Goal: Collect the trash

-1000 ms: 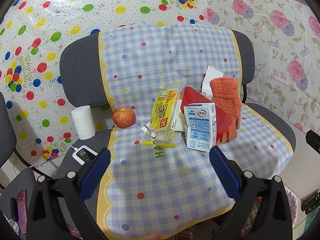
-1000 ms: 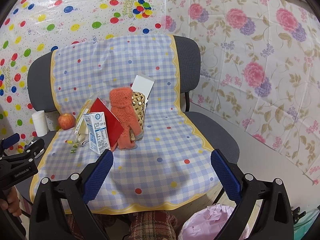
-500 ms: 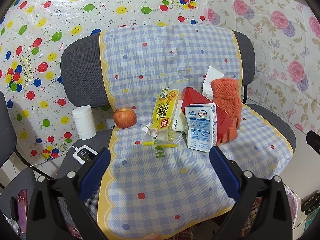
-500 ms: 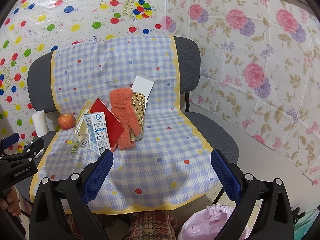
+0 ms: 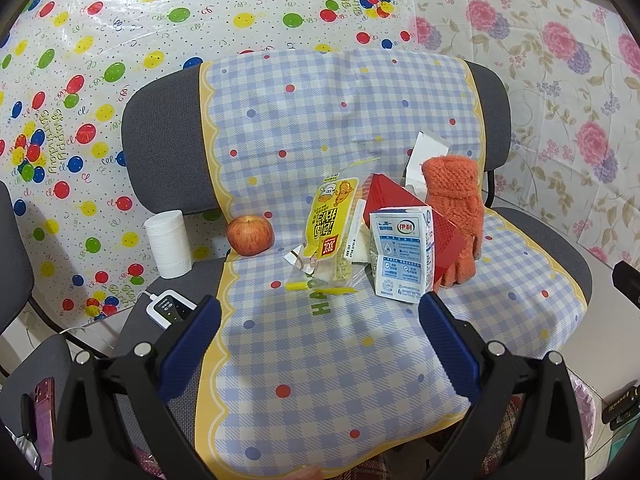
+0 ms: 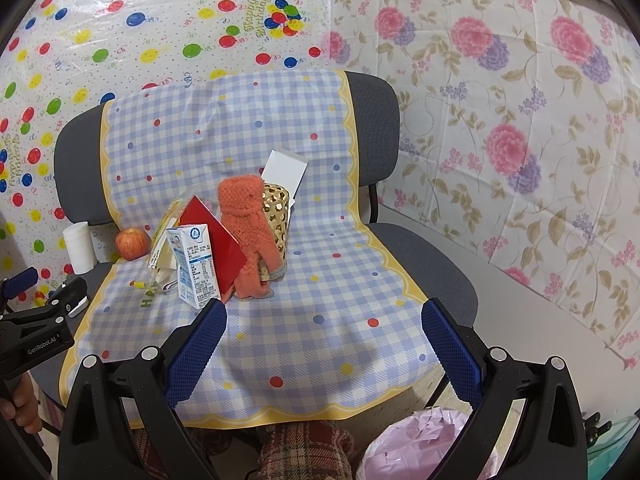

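Both sets of jaws are spread wide with nothing between them: my left gripper (image 5: 318, 340) hangs over the front of the seat and my right gripper (image 6: 322, 344) hovers over its front right part. Near my right side, low in the right wrist view, I see a pink bag (image 6: 432, 444) below the seat edge, and my left hand (image 6: 20, 404) on the other rig's handle at the far left. A checked cloth (image 5: 320, 360) with yellow borders covers the grey chair (image 5: 160, 140), seat and backrest alike. Further in, mid-seat, the trash sits in a tight cluster. Nearest to me a white milk carton (image 5: 402, 254) stands upright on the cloth, just right of a yellow snack wrapper (image 5: 330, 224) that leans upright with crumpled clear plastic at its foot. Behind the carton a red card (image 5: 416, 216) stands tilted, touching it. Right of that, an orange glove (image 5: 456, 208) is draped over a woven basket (image 6: 276, 208), fingers hanging down to the cloth; a white card (image 6: 285, 172) sticks up out of the basket behind it. Left of the wrapper, apart from the pile, a red apple (image 5: 251, 235) rests at the seat's back. Beyond the cloth's left edge, a white roll (image 5: 168, 244) stands on the bare seat, with a white device (image 5: 170, 308) nearer me. Behind everything hang balloon-print and floral sheets.
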`<state>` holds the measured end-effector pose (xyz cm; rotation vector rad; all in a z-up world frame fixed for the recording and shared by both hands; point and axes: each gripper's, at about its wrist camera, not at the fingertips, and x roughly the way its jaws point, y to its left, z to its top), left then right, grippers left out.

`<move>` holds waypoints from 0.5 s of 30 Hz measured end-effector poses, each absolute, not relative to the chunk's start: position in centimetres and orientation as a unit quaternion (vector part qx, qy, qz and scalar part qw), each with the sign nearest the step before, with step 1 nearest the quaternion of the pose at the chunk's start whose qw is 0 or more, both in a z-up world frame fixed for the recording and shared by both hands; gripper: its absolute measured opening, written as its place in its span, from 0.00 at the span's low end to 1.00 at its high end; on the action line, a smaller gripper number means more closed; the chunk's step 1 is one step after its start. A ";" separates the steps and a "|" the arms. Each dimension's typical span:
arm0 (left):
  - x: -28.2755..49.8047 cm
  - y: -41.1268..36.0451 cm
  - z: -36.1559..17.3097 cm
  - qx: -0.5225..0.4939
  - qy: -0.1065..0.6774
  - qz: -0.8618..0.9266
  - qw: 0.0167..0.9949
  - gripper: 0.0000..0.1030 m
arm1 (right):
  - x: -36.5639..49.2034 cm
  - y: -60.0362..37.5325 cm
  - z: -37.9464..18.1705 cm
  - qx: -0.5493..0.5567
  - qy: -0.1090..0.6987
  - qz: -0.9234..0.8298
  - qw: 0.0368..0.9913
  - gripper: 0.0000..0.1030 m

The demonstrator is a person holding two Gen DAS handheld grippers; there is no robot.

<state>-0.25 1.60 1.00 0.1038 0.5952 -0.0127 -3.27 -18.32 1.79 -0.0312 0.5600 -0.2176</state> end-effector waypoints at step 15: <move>-0.1 2.3 1.5 0.051 0.297 -0.001 0.954 0.93 | -3.0 -18.3 1.6 -0.013 0.279 -0.102 0.955 0.94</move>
